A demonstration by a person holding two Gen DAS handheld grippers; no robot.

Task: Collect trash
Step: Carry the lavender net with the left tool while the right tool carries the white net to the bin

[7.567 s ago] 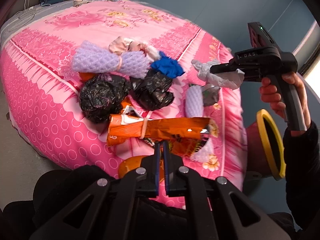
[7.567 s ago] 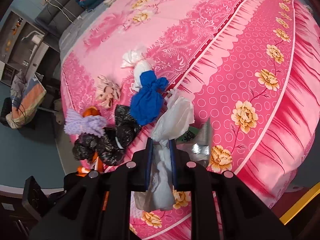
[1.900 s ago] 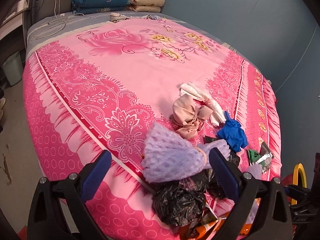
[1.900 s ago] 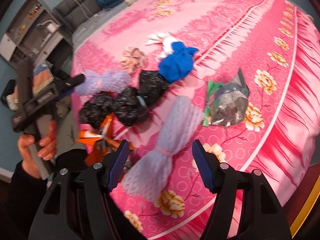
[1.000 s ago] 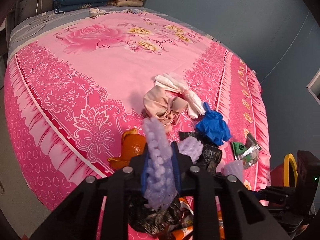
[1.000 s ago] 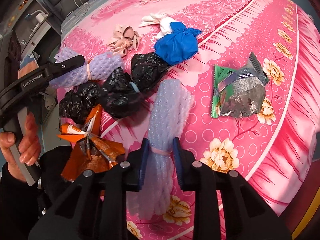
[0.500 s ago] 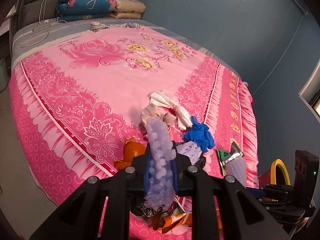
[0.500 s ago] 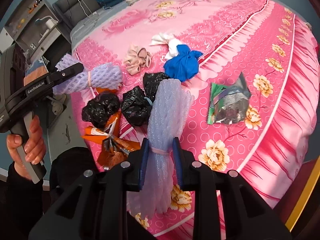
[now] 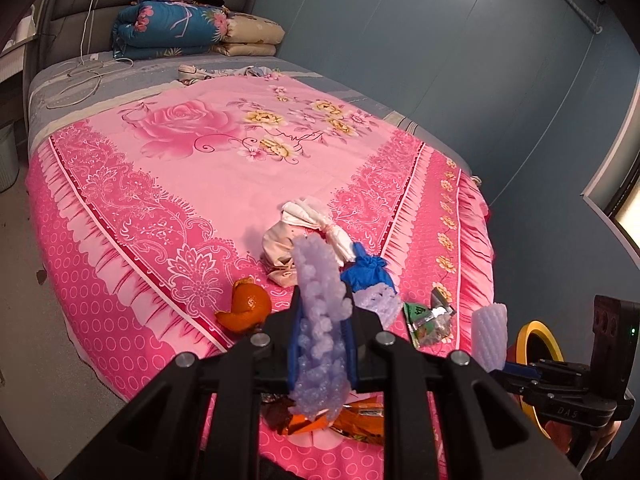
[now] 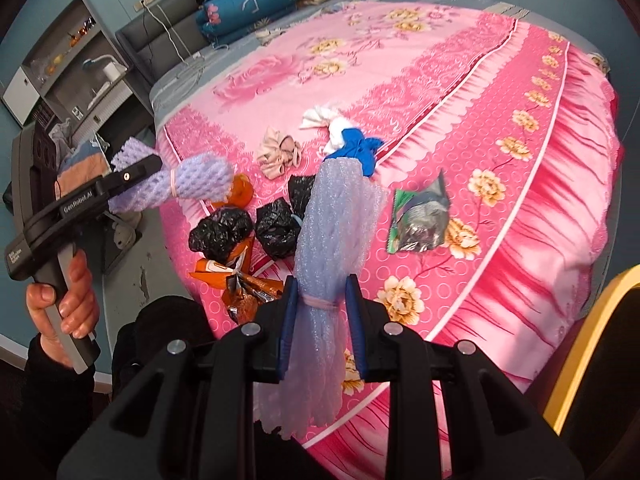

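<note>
My left gripper is shut on a purple foam net bundle, held up above the pink bed. The same bundle shows in the right wrist view, in that gripper. My right gripper is shut on a pale lilac foam net bundle, also lifted; its end shows in the left wrist view. On the bed lie two black bags, an orange wrapper, orange peel, a blue bundle, a beige bundle, a white bundle and a foil packet.
A yellow-rimmed bin stands by the bed's near corner, its rim at the right edge of the right wrist view. Folded quilts sit at the headboard. A shelf unit stands on the left. A hand grips the left handle.
Both grippers have risen from the bed with their foam bundles still clamped. The trash pile looks smaller and farther below, and more of the bed shows.
</note>
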